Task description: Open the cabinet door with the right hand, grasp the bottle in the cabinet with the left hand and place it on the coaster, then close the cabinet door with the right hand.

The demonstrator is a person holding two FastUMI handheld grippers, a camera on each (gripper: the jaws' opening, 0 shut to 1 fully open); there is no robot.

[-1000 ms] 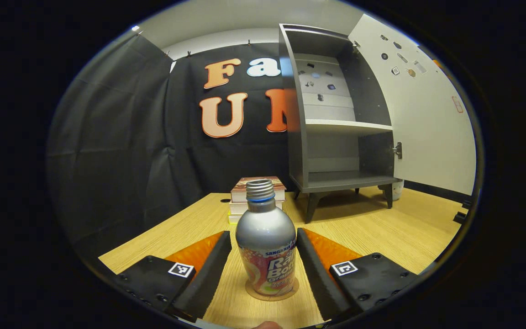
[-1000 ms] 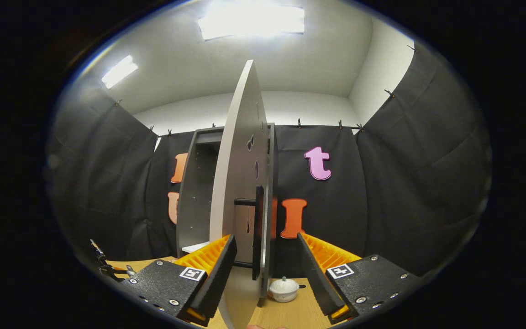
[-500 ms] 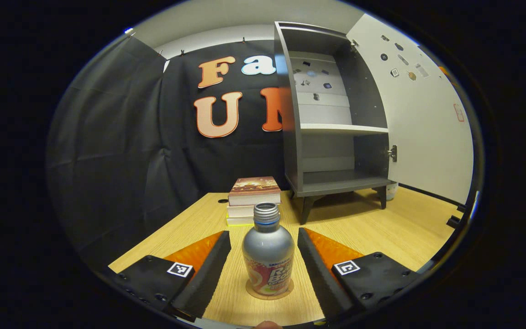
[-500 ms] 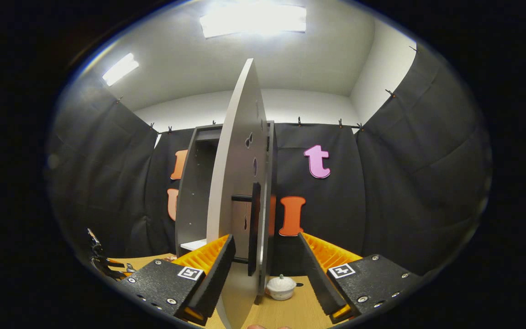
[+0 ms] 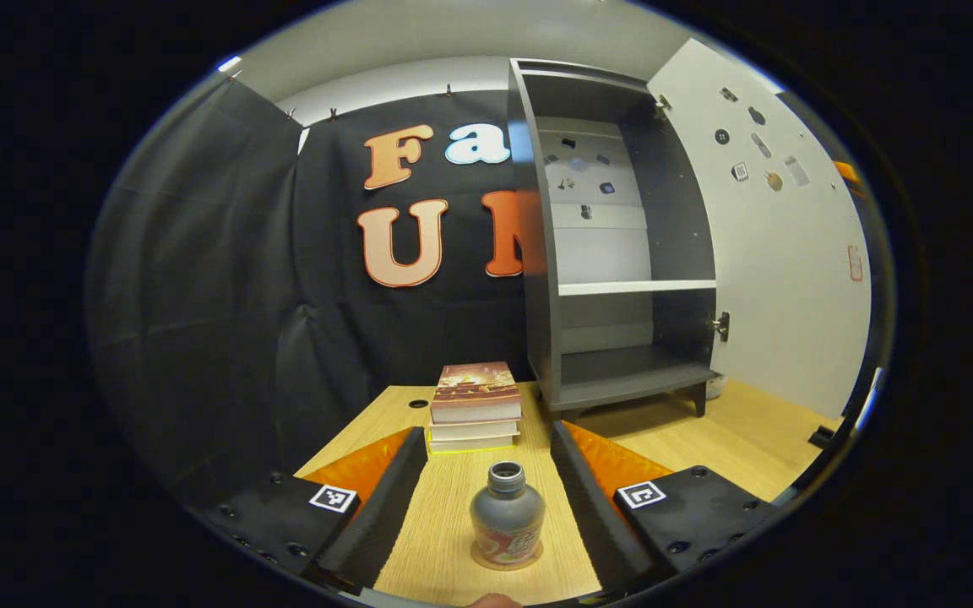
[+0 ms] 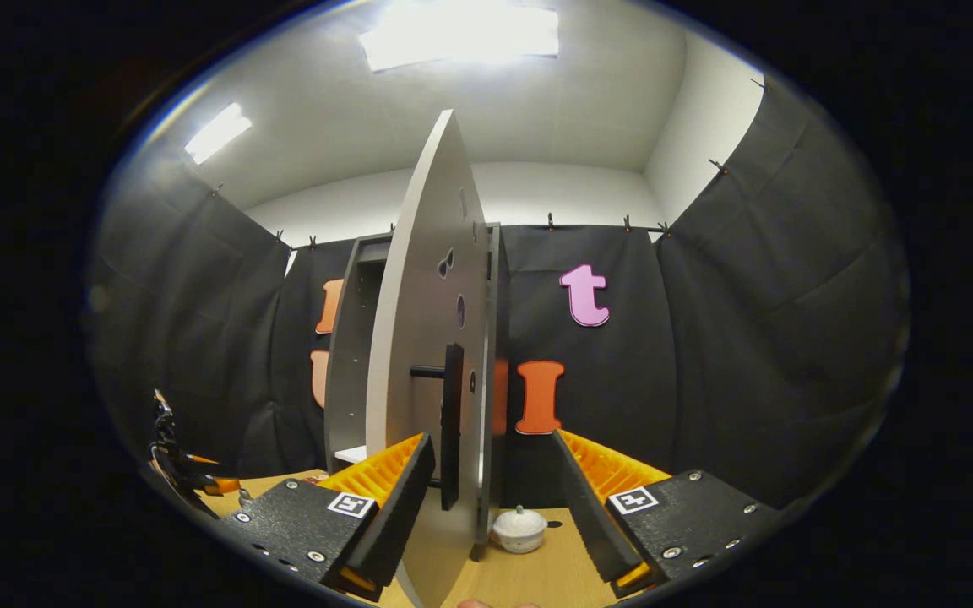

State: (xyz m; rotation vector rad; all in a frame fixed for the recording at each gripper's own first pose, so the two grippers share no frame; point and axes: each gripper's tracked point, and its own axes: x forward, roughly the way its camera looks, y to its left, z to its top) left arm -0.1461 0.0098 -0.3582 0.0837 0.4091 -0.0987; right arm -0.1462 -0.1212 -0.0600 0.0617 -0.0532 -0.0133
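Item 1, bottle (image 5: 507, 525): upright on the coaster (image 5: 484, 560) at lower centre of your left gripper view, between the spread jaws of the left gripper (image 5: 488, 498), untouched, so opening and placing read as done. Item 2, cabinet door (image 6: 423, 355): open, edge-on at centre of your right gripper view, handle (image 6: 451, 425) between the parted jaws of the right gripper (image 6: 493, 498); closing remains.

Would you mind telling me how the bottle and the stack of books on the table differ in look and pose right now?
The bottle is round and metallic grey with a printed label; the stack of books is flat and rectangular. The bottle stands upright on a coaster; the books lie flat, piled straight on the table. The bottle sits between the open left tongs; the books lie beyond the fingertips. Both rest on the same wooden table.
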